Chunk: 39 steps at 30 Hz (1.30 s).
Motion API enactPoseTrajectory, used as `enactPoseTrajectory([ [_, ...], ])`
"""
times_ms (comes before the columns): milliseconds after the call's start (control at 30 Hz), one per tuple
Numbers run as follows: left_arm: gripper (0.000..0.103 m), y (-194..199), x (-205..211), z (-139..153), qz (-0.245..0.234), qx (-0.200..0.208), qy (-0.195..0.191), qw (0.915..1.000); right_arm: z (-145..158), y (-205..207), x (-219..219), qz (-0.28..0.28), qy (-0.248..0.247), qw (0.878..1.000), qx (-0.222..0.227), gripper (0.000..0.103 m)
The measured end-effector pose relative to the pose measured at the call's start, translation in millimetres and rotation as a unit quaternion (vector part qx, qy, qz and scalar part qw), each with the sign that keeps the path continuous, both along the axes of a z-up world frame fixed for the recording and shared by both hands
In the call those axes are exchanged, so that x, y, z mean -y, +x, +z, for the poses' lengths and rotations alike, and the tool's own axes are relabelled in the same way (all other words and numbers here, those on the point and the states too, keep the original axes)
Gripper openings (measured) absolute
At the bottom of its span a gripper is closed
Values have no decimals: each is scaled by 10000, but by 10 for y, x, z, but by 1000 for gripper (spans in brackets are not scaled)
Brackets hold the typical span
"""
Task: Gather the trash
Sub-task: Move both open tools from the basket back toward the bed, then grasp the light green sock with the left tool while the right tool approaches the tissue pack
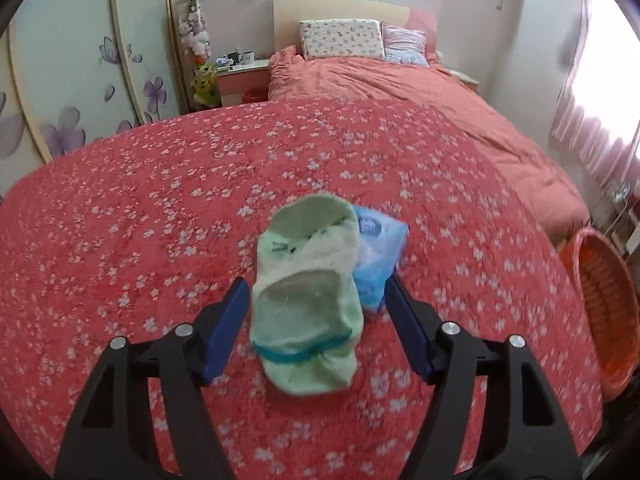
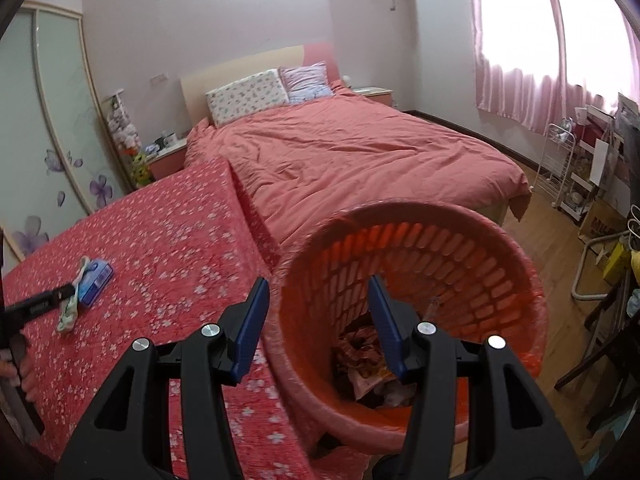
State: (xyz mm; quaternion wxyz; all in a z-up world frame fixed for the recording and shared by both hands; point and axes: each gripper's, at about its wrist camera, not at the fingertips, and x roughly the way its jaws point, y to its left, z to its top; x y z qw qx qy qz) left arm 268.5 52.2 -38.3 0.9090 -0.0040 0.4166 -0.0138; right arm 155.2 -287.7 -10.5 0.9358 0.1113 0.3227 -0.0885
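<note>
A light green sock (image 1: 308, 300) lies on the red flowered bedspread (image 1: 160, 200), partly over a blue plastic packet (image 1: 378, 256). My left gripper (image 1: 316, 292) is open, its blue fingers on either side of the sock's lower half. In the right wrist view the sock (image 2: 70, 312) and blue packet (image 2: 96, 276) lie far left, with the left gripper (image 2: 60, 294) at them. My right gripper (image 2: 318, 292) is open over the near rim of an orange plastic basket (image 2: 460, 256), which holds crumpled trash (image 2: 372, 364).
The orange basket (image 1: 604, 300) stands beside the bedspread's right edge. Beyond are a pink duvet (image 2: 360, 160), pillows (image 2: 248, 96), a nightstand (image 1: 240, 76) with mugs, a wardrobe (image 1: 60, 92), and a white rack (image 2: 564, 164) and clutter on the wooden floor.
</note>
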Motion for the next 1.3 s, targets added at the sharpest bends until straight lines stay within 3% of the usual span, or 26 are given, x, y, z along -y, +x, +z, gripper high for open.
enactPoseTrajectory([
  [200,49,149,7,-147,-10,-255,66,9997,-19,13,-128,107,-59,9999,-92,52],
  [267,28,139,-16,-146,9,-242,-110,9996,-17,12,-147,129,-72,9998,-106,52],
  [367,7,125,-99,-115,68,-225,-257,9994,-15,20,-191,157,-84,9998,-117,52],
  [600,5,38,-468,-51,291,-160,-170,9993,0,19,-285,262,-88,9996,-107,52],
  [833,5,-95,-1084,246,748,156,59,9971,3,38,-311,307,-56,9995,-84,52],
  [1000,5,-71,-1383,193,998,-23,48,9950,-11,86,-408,402,-1,9991,-118,52],
  [1133,13,3,-1443,-26,1121,-323,-40,9932,4,93,-558,560,-61,9983,-133,52],
  [1233,32,37,-1434,-138,1168,-393,-93,9923,14,104,-666,655,-123,9977,-149,52],
  [1300,32,65,-1416,-181,1166,-400,-82,9923,27,126,-736,713,-124,9972,-163,52],
])
